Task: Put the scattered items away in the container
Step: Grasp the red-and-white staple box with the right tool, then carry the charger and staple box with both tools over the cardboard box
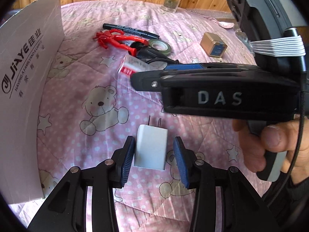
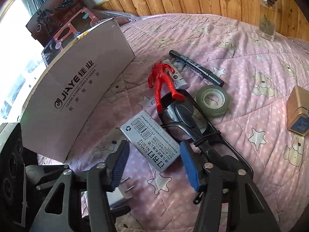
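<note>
A white plug charger [image 1: 151,148] lies on the pink quilt between the pads of my left gripper [image 1: 153,160], which is open; a gap shows at the right pad. My right gripper [image 2: 154,166] is open over a grey staples box [image 2: 150,143] that rests on the quilt between its fingers. The cardboard container [image 2: 77,96] stands on the left, also in the left wrist view [image 1: 25,77]. Beyond lie a red toy figure [image 2: 162,81], a black marker [image 2: 195,65], a tape roll [image 2: 212,100] and a black mouse [image 2: 181,114] with its cable.
A gold box [image 2: 298,112] sits at the right and a glass jar [image 2: 267,15] stands at the back by the wooden wall. A printed toy carton [image 2: 58,19] is behind the container. A hand [image 1: 270,145] holds the right gripper across the left wrist view.
</note>
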The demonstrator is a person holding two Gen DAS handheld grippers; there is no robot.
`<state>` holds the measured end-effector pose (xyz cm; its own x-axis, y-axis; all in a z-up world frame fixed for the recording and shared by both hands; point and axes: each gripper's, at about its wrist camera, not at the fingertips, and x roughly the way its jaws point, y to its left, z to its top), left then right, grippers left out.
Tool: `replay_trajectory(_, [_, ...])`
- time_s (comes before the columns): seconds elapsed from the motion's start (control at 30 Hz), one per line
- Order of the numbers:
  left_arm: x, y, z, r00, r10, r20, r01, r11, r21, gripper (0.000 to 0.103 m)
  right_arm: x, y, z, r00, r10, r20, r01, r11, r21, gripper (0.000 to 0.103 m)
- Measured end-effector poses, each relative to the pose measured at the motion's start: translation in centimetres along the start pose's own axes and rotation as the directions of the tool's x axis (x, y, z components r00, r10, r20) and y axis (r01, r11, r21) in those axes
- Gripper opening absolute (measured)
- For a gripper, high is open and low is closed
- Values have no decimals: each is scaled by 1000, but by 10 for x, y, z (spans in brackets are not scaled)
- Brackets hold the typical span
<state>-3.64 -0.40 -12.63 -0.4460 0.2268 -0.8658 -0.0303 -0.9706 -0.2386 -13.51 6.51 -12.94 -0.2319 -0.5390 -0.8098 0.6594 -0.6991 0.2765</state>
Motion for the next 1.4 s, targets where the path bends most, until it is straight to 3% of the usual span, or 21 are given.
replay_trajectory(0.03, [0,0,-1,1000,-3,-2,3,1000,-1,44,2,4,0,1000,-6,4,6,1000,-26,75])
replay_trajectory(0.1, [-1,0,-2,1000,-3,1,3,1000,0,44,6,15,-2,999,-41,7,41,995,-96,78])
replay_trajectory(0.17, [0,-1,-2,1000,1,12,-1,1000,2,43,11,20,-1,995,-95,7,96,987,-129,71])
replay_trajectory(0.23, [1,-2,-1,1000,4,22,-4,1000,-5,41,15,12,3,998,-63,-17,61,996,-67,18])
replay_trajectory(0.3, [1,2,2,1000,3,28,-2,1000,-21,34,13,-5,4,1000,-10,-16,10,999,31,17])
replay_trajectory(0.43, [-1,12,5,999,-44,24,46,996,-78,33,-2,-18,6,998,59,16,-60,990,128,16])
replay_trajectory(0.57, [-5,11,6,999,-41,28,43,996,-74,33,-14,-26,2,993,111,30,-115,971,208,16])
replay_trajectory(0.83, [-27,3,10,997,-32,64,35,998,-52,33,-38,-26,-16,995,87,55,-99,959,267,15])
replay_trajectory(1.13, [-65,0,12,991,-41,129,47,998,-50,33,-78,-27,-33,980,114,163,-167,919,357,15])
replay_trajectory(1.4, [-91,-11,7,985,-57,163,62,998,-26,33,-92,-10,-52,980,102,171,-161,913,376,15])
